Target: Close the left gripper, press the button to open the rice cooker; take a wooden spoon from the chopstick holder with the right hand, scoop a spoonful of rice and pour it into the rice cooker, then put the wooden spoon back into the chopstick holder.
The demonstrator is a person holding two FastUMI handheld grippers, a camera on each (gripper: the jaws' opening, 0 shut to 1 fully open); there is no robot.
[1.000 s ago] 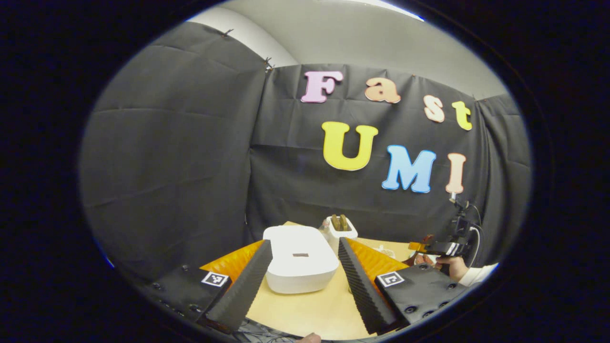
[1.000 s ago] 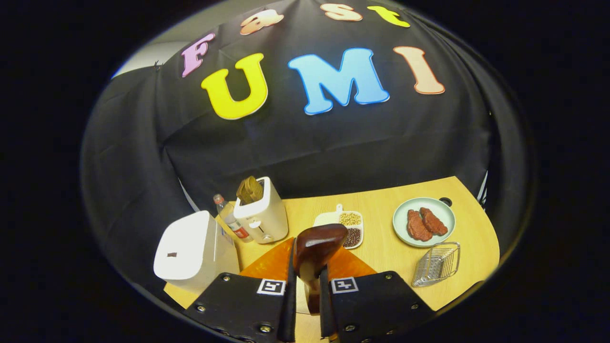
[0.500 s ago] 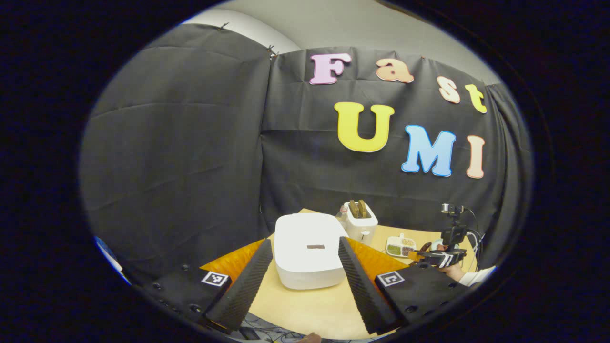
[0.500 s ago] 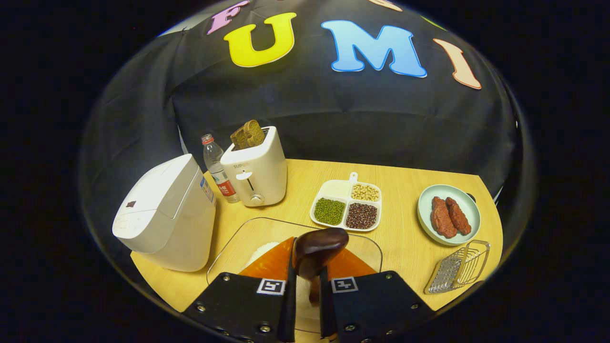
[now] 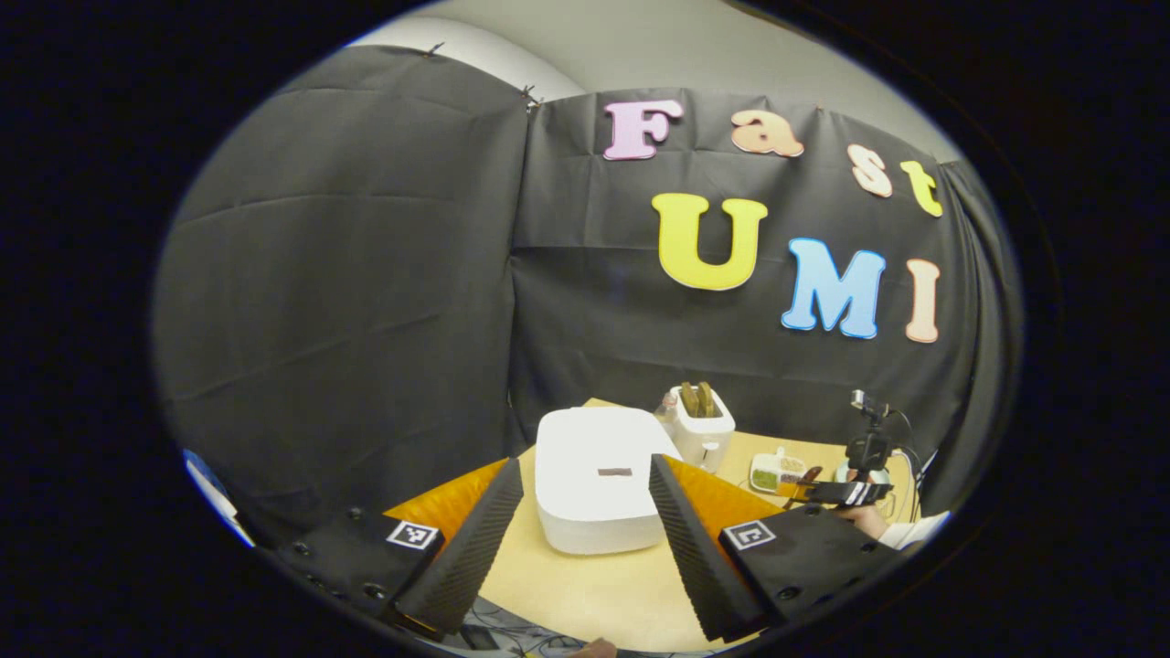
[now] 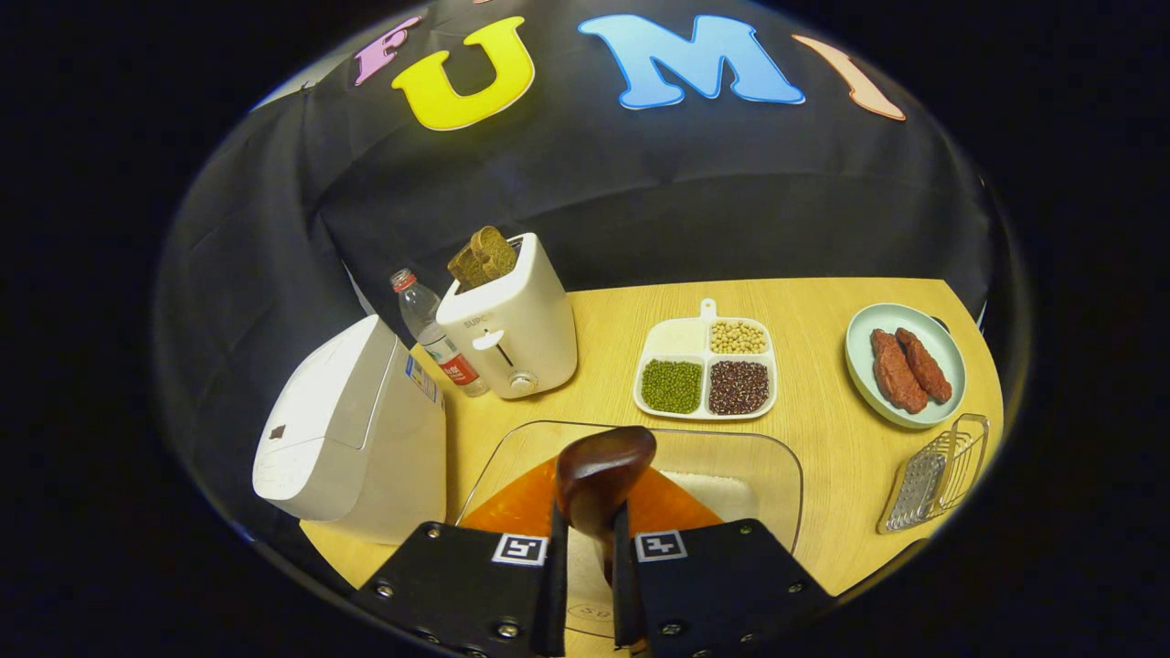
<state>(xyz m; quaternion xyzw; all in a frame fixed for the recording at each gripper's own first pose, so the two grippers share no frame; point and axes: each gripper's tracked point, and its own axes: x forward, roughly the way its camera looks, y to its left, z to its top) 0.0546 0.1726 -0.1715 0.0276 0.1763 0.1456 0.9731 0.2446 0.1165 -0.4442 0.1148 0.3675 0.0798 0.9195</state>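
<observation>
The white rice cooker [image 5: 599,480] stands with its lid down, a small dark button [image 5: 614,472] on top. My left gripper [image 5: 582,464] is open, its fingers framing the cooker from short of it. My right gripper [image 6: 588,523] is shut on a dark wooden spoon [image 6: 603,464], bowl end pointing forward. The spoon hangs over a clear glass dish [image 6: 781,457] holding white rice [image 6: 722,493]. The rice cooker [image 6: 347,425] sits left of that dish. In the left gripper view the right gripper [image 5: 836,493] shows far right, held by a hand [image 5: 866,521].
Behind the glass dish are a white toaster [image 6: 512,320] with bread, a water bottle [image 6: 428,327], and a divided dish of beans [image 6: 704,370]. A green plate with meat [image 6: 859,361] and a wire rack [image 6: 937,471] stand at the right. The wooden table [image 6: 823,429] ends close by.
My right gripper has tipped down with the spoon and come over the glass dish of rice. My left gripper has shifted slightly, still open before the cooker.
</observation>
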